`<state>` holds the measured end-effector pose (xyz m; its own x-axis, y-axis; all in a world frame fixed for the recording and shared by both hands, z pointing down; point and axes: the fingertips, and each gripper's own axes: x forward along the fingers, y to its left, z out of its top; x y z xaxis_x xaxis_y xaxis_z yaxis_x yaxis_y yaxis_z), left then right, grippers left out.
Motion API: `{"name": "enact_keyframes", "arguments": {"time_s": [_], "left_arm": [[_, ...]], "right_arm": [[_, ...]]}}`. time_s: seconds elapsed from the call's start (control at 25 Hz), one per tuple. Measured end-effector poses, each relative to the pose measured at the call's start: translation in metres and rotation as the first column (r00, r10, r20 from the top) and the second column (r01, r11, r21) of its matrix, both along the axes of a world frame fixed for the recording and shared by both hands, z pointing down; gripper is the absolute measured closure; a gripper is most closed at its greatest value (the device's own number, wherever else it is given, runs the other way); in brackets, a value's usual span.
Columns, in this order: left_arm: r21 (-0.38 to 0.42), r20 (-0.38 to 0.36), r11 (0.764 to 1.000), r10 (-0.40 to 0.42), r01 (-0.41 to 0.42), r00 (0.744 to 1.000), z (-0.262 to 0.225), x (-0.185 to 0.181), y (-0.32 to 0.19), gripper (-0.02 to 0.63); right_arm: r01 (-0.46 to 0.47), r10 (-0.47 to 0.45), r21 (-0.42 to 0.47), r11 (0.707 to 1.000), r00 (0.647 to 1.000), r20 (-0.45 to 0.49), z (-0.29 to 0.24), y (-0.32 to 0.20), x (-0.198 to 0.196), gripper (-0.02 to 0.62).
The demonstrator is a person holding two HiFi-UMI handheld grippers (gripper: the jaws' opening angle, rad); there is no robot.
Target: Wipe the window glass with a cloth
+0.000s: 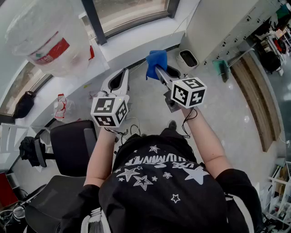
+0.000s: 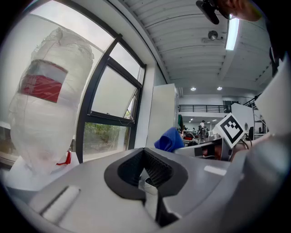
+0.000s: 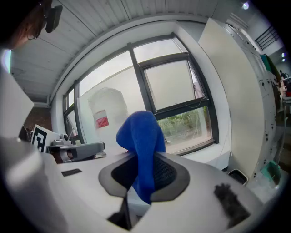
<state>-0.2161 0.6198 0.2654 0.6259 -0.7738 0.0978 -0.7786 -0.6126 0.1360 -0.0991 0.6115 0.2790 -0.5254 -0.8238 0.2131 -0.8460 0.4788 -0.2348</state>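
A blue cloth [image 1: 156,60] is bunched up in my right gripper [image 1: 159,71], which is shut on it and held out toward the sill. In the right gripper view the blue cloth [image 3: 141,136] stands up out of the right gripper [image 3: 143,176] and hides part of the window glass [image 3: 172,84] beyond. My left gripper [image 1: 123,72] is level with it on the left, shut with nothing in it. From the left gripper [image 2: 146,171] I see the window glass [image 2: 108,93] ahead and the blue cloth [image 2: 169,139] to the right. The window glass [image 1: 132,10] runs along the top of the head view.
A large clear plastic bag [image 1: 47,34] with a red label sits on the white sill [image 1: 136,43] at the left, close to the left gripper. A black chair [image 1: 72,145] is at my left. A small bin [image 1: 187,58] and a green dustpan [image 1: 221,68] stand on the floor at the right.
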Motion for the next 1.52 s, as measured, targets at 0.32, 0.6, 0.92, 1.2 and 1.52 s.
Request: {"name": "enact_keyframes", "arguments": {"time_s": [0.32, 0.6, 0.92, 1.2, 1.52], "left_arm": [[-0.005, -0.002, 1.0, -0.006, 0.006, 1.0, 0.003, -0.002, 0.006, 0.598], [-0.014, 0.006, 1.0, -0.018, 0.019, 1.0, 0.005, -0.008, 0.01, 0.598], [-0.015, 0.005, 1.0, -0.007, 0.007, 1.0, 0.009, -0.005, 0.013, 0.598], [-0.05, -0.004, 0.999, 0.006, -0.006, 1.0, 0.018, 0.003, 0.006, 0.598], [-0.06, 0.02, 0.998, -0.018, 0.019, 1.0, 0.025, 0.031, -0.039, 0.598]], "right_arm": [[0.007, -0.007, -0.005, 1.0, 1.0, -0.007, 0.004, 0.002, -0.001, 0.522], [0.006, -0.006, -0.022, 1.0, 1.0, 0.006, 0.008, 0.003, -0.003, 0.522], [-0.053, 0.052, -0.038, 0.998, 0.999, -0.01, 0.02, 0.011, 0.009, 0.522], [-0.092, 0.093, -0.065, 0.994, 0.996, 0.013, 0.029, 0.008, 0.031, 0.52], [-0.096, 0.098, -0.081, 0.992, 0.995, 0.027, 0.041, -0.039, 0.068, 0.52]]}}
